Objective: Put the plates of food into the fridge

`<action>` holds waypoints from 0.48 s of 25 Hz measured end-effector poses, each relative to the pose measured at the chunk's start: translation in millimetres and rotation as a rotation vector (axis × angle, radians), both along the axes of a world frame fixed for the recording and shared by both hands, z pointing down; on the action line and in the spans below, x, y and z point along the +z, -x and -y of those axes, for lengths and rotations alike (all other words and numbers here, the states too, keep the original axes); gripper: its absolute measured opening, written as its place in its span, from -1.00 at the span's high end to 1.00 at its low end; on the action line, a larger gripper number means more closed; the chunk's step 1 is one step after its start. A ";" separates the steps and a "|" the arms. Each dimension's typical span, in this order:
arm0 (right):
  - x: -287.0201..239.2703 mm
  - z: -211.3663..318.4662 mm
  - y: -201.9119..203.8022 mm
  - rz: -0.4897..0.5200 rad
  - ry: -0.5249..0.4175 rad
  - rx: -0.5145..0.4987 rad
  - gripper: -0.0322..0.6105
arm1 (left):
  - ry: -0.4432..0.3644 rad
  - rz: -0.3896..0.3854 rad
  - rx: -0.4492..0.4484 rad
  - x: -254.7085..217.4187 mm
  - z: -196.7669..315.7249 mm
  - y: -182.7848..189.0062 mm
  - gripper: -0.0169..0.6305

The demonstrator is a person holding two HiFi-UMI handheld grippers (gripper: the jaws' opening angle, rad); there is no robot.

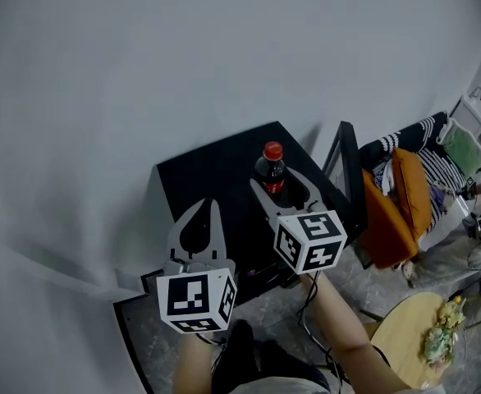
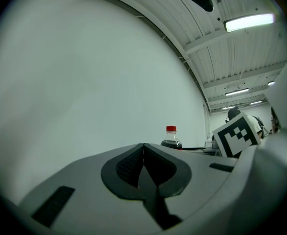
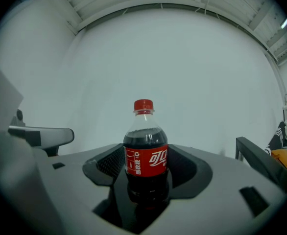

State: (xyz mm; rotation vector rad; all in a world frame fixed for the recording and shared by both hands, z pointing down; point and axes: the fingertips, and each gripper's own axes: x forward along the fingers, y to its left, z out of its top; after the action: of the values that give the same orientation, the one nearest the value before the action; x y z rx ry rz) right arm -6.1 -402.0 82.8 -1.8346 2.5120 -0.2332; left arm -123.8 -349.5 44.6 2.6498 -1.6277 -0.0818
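A cola bottle [image 1: 271,167] with a red cap stands upright on the glossy top of a low black fridge [image 1: 216,175]. My right gripper [image 1: 277,180] is open, its jaws on either side of the bottle [image 3: 145,153] near their tips; I see no squeeze. My left gripper [image 1: 213,208] hangs over the fridge's near left part, shut and empty, its pads [image 2: 133,163] meeting. From it the bottle [image 2: 171,138] shows further off, to the right. A plate of green food [image 1: 439,335] lies on a round wooden table [image 1: 405,347] at the lower right.
A plain grey wall stands behind the fridge. Right of it are a black frame [image 1: 349,167] and a seat with an orange cushion [image 1: 400,203] and striped cloth [image 1: 425,150]. Cables trail on the floor below the fridge.
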 end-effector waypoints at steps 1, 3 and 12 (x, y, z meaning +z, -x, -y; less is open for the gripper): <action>-1.6 -5.1 -2.4 0.005 -0.006 -0.001 0.04 | 0.000 -0.003 0.000 0.6 -2.8 -2.2 0.92; -6.2 -17.9 -8.9 0.016 -0.019 -0.004 0.04 | 0.001 -0.008 0.000 1.6 -10.1 -8.5 0.92; -31.7 -96.2 -51.3 0.056 -0.086 -0.009 0.04 | -0.014 -0.016 0.009 1.8 -64.3 -51.0 0.92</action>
State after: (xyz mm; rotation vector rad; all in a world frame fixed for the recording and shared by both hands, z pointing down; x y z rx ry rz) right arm 45.1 -305.8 51.1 -1.7612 2.4528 -0.1717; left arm -72.8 -285.3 46.4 2.6594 -1.6162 -0.1146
